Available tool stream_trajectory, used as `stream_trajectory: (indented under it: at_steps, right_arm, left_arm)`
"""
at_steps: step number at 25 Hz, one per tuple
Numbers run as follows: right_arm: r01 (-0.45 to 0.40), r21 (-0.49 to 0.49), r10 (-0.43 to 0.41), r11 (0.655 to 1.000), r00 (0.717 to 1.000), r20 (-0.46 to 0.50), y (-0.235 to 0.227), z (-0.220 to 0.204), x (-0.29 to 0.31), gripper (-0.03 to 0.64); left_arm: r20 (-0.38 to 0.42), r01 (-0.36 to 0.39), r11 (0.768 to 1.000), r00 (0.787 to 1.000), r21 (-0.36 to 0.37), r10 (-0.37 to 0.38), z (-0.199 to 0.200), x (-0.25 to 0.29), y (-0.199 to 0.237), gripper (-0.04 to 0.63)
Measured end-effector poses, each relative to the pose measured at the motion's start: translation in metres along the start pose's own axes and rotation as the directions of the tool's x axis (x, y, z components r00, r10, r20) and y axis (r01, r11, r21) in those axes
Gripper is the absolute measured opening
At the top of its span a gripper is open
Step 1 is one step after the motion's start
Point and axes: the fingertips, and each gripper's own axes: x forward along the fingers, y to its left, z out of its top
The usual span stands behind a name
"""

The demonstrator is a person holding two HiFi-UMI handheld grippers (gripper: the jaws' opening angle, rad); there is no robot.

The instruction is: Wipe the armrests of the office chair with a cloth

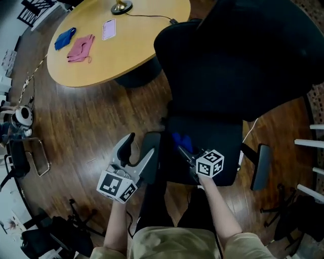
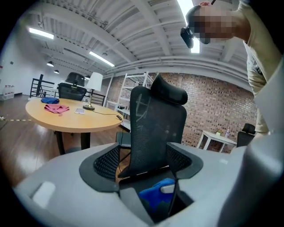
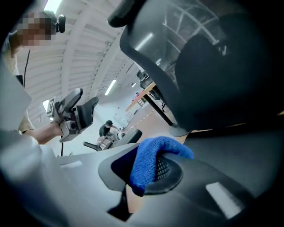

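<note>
Our left tongs stand wide apart with nothing clamped; looking along them, only the black office chair fills the gap. They hang just beside the chair's left armrest, and we cannot tell whether they touch it. Our right tongs are closed on a blue cloth, which folds over one pad and bunches past the tips. The chair stands on a dark wooden floor, its right armrest out at the far right. Beyond it to the left is a round wooden worktop carrying a second blue rag, a pink rag, a phone and a lamp base. A brick wall closes the room behind. The held cloth hangs over the seat between the two armrests, just right of the left one and of the left tongs, apart from them.
</note>
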Motion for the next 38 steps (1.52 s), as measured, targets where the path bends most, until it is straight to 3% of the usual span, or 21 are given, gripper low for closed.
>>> stream_trajectory:
  at_steps: [4,7,9,11,14,17,19,21,23,26,29,31,34,38]
  right_arm:
    - [-0.158,0.086,0.151,0.984,0.985,0.078,0.014,-0.028,0.043,0.025]
    - [-0.316,0.102,0.297,0.943,0.940,0.167,0.028,-0.030,0.065,0.023]
    - [-0.376,0.108,0.350,0.920,0.915,0.198,0.031,-0.038,0.077,0.012]
    - [-0.388,0.100,0.361,0.916,0.908,0.214,0.030,-0.048,0.088,0.018]
    - [-0.277,0.158,0.236,0.948,0.942,0.238,-0.008,-0.061,0.107,0.020]
    - [-0.060,0.225,0.035,0.972,0.993,0.114,-0.056,-0.092,0.132,0.020]
    - [0.060,0.254,-0.070,0.965,0.997,0.030,-0.078,-0.105,0.143,0.017]
    - [0.120,0.266,-0.120,0.957,0.993,-0.018,-0.087,-0.104,0.148,0.014]
    - [0.088,0.252,-0.080,0.964,0.996,-0.044,-0.080,-0.100,0.147,0.014]
    - [-0.125,0.153,0.137,0.980,0.988,-0.072,-0.031,-0.094,0.116,0.015]
    - [-0.344,-0.027,0.335,0.938,0.926,-0.174,0.035,-0.096,0.081,0.015]
    - [-0.426,-0.083,0.403,0.901,0.892,-0.205,0.064,-0.096,0.076,0.015]
    - [-0.436,-0.087,0.411,0.896,0.887,-0.208,0.065,-0.094,0.083,0.018]
    - [-0.285,-0.096,0.241,0.954,0.914,-0.326,0.021,-0.119,0.106,0.018]
  left_arm:
    - [-0.041,-0.002,0.999,0.999,0.032,0.004,-0.008,0.012,-0.005,0.310]
    - [-0.072,-0.007,0.999,0.997,0.046,0.010,-0.019,0.020,-0.005,0.310]
    - [-0.089,-0.005,0.999,0.996,0.046,0.009,-0.025,0.021,-0.002,0.310]
    - [-0.093,-0.009,0.999,0.996,0.038,0.012,-0.029,0.021,0.003,0.310]
    - [-0.084,-0.022,0.999,0.996,0.033,0.024,-0.031,0.023,0.014,0.310]
    - [-0.082,-0.031,0.999,0.996,0.028,0.033,-0.035,0.022,0.026,0.308]
    - [-0.089,-0.035,0.999,0.995,0.026,0.037,-0.040,0.021,0.030,0.308]
    - [-0.096,-0.036,0.999,0.995,0.022,0.038,-0.044,0.021,0.034,0.308]
    - [-0.099,-0.038,0.999,0.994,0.013,0.039,-0.047,0.020,0.035,0.308]
    - [-0.091,-0.042,0.999,0.995,-0.012,0.041,-0.044,0.017,0.032,0.308]
    - [-0.075,-0.040,0.999,0.996,-0.031,0.038,-0.037,0.015,0.032,0.308]
    - [-0.067,-0.044,0.998,0.997,-0.042,0.041,-0.036,0.013,0.034,0.308]
    - [-0.062,-0.051,0.997,0.997,-0.054,0.047,-0.035,0.011,0.034,0.308]
    - [-0.069,-0.057,0.997,0.996,-0.049,0.054,-0.037,0.006,0.042,0.308]
